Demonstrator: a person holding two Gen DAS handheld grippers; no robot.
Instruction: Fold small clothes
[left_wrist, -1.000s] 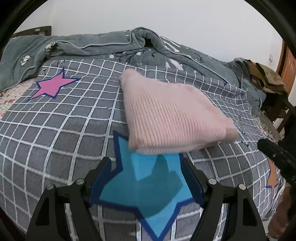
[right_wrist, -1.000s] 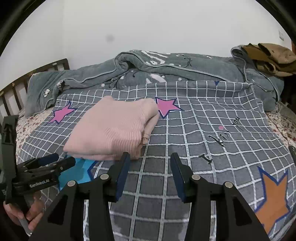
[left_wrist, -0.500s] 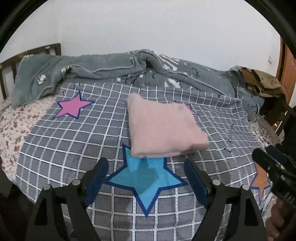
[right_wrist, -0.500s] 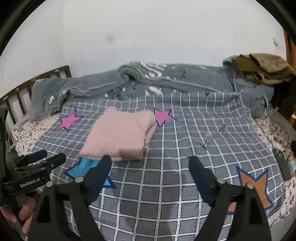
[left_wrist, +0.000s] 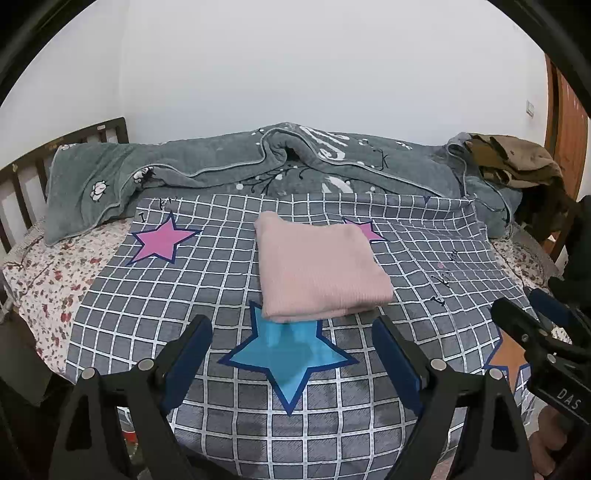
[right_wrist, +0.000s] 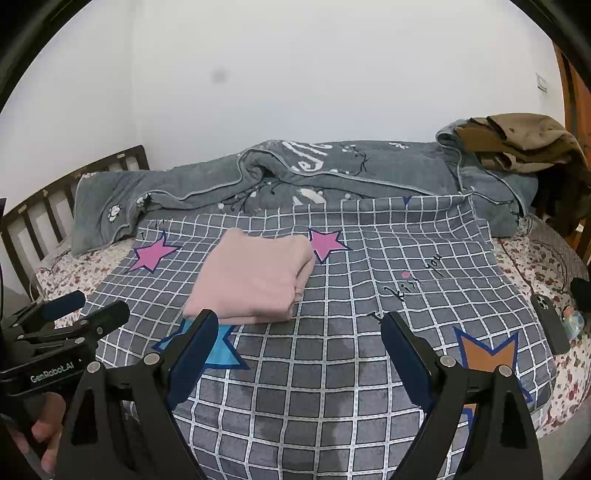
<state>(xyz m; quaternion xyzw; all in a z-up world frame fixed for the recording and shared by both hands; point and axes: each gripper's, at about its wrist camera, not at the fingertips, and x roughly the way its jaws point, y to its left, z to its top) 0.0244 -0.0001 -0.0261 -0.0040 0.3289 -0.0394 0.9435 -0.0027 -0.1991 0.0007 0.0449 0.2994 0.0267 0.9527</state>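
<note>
A pink knit garment (left_wrist: 317, 266) lies folded into a neat rectangle on the grey checked sheet (left_wrist: 207, 280), partly over a blue star print. It also shows in the right wrist view (right_wrist: 255, 278). My left gripper (left_wrist: 291, 347) is open and empty, held back from the garment near the bed's front edge. My right gripper (right_wrist: 295, 343) is open and empty, also back from the garment and to its right. Each gripper shows at the edge of the other's view.
A rumpled grey blanket (left_wrist: 280, 162) lies along the back of the bed. Brown clothes (right_wrist: 517, 140) are piled at the back right. A dark phone (right_wrist: 550, 321) lies at the bed's right edge. A wooden headboard (left_wrist: 22, 184) stands at the left.
Both grippers have pulled back and up from the folded garment, so more of the bed shows. The right gripper's jaws have opened wider.
</note>
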